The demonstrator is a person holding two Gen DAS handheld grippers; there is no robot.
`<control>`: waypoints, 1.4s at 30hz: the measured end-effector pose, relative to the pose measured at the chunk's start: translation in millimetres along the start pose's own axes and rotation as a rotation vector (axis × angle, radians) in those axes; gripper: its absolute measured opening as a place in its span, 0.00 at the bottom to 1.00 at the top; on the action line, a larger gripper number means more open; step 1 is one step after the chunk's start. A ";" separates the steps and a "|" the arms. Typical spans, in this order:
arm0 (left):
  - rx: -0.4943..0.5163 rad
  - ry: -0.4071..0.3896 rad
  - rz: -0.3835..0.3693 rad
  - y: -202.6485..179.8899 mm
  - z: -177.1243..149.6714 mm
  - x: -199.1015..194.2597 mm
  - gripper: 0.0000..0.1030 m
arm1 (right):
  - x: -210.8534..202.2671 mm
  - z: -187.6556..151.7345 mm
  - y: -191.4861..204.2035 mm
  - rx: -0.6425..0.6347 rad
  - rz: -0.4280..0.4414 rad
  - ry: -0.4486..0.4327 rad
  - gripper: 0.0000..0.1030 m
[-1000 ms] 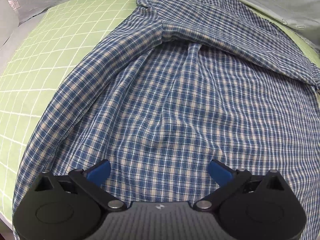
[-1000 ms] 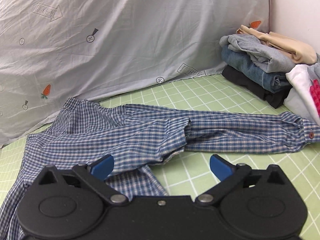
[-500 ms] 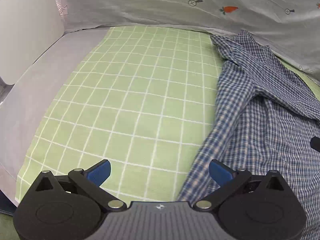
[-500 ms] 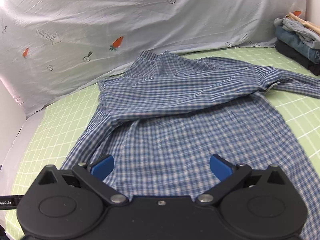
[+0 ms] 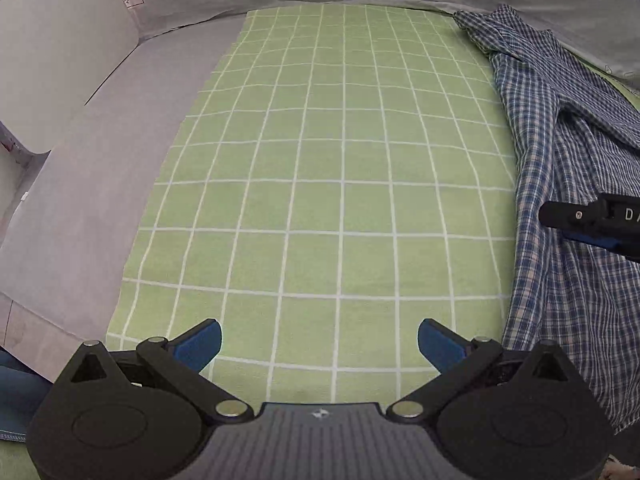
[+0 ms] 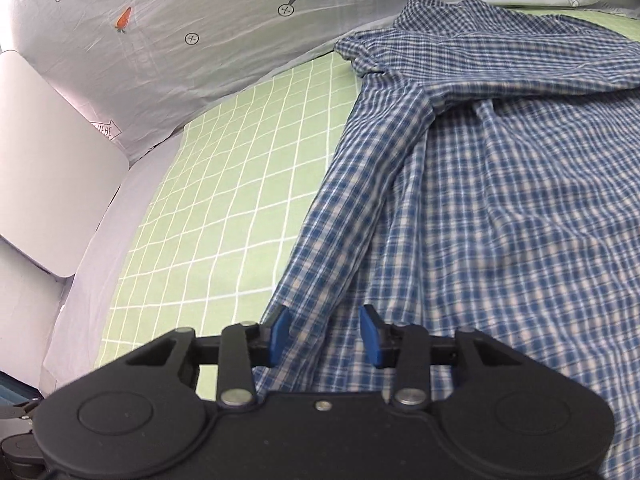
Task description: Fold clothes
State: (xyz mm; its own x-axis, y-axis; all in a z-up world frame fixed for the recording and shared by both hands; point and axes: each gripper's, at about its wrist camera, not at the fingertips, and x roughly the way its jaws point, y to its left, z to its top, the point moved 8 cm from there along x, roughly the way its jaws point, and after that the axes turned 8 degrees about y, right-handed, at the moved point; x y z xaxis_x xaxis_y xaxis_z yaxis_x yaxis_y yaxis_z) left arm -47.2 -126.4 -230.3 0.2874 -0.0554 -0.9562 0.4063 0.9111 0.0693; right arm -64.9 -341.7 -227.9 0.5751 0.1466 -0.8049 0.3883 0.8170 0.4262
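Note:
A blue and white checked shirt [image 6: 500, 200] lies spread on the green checked sheet [image 6: 224, 208], collar toward the back. My right gripper [image 6: 325, 334] is low over the shirt's left edge. Its jaws are closing, with a strip of the fabric between the blue pads [image 6: 280, 330], and I see no firm pinch. In the left wrist view the shirt [image 5: 560, 160] lies at the right, with the right gripper [image 5: 592, 220] above it. My left gripper [image 5: 320, 344] hangs open over bare green sheet [image 5: 320, 160], left of the shirt, with nothing between its fingers.
A grey cloth printed with carrots and arrows [image 6: 200, 20] rises behind the sheet. A white rounded panel [image 6: 48, 160] stands at the left, with a pale grey strip [image 5: 100, 180] of bedding below it. Dark blue fabric [image 5: 16, 396] shows at the lower left corner.
My left gripper slid left, off the shirt, to above bare green sheet. My right gripper swung from the right sleeve and the clothes stack to the shirt's left edge, dropped lower, and its jaws narrowed.

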 end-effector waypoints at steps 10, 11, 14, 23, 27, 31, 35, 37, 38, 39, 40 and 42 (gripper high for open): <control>0.048 0.005 -0.009 3.8 -1.6 1.0 1.00 | 10.5 -14.2 1.8 0.046 -0.008 0.039 0.30; 0.054 0.004 -0.012 0.7 -1.6 1.1 1.00 | 10.6 -15.6 1.1 0.052 0.007 0.041 0.29; 0.076 0.003 -0.013 -9.1 -0.3 1.9 1.00 | 7.6 -17.8 1.8 0.050 0.036 0.033 0.06; 0.070 -0.020 -0.063 -39.6 15.5 -3.2 1.00 | -33.9 -13.4 -6.7 -0.001 0.087 -0.050 0.02; 0.097 -0.021 -0.102 -78.5 21.8 -6.4 1.00 | -53.6 -14.9 -33.9 0.021 0.080 -0.058 0.02; 0.146 -0.001 -0.124 -121.6 15.2 -8.4 1.00 | -72.4 -13.3 -66.5 0.059 0.084 -0.059 0.02; 0.153 0.031 -0.135 -151.9 6.0 -7.5 1.00 | -89.0 -9.1 -96.4 0.090 0.090 -0.059 0.02; 0.147 0.041 -0.144 -164.7 2.1 -7.8 1.00 | -96.1 -6.6 -110.4 0.105 0.095 -0.061 0.02; 0.145 0.045 -0.147 -170.8 0.3 -7.9 1.00 | -98.9 -5.2 -117.5 0.113 0.096 -0.061 0.02; 0.145 0.050 -0.145 -175.5 -1.3 -8.0 1.00 | -98.9 -4.4 -125.4 0.122 0.087 -0.055 0.02; 0.146 0.055 -0.139 -179.1 -3.2 -7.7 1.00 | -98.8 -3.7 -133.3 0.131 0.077 -0.049 0.02; 0.146 0.065 -0.126 -186.1 -7.6 -6.3 1.00 | -97.1 -4.0 -142.1 0.144 0.083 -0.036 0.02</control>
State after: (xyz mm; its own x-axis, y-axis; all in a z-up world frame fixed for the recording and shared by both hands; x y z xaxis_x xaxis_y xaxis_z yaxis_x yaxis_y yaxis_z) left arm -131.2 -292.5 -239.4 0.1711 -0.1345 -0.9760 0.5585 0.8293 -0.0163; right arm -178.7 -469.9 -212.0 0.6339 0.1884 -0.7501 0.4360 0.7141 0.5477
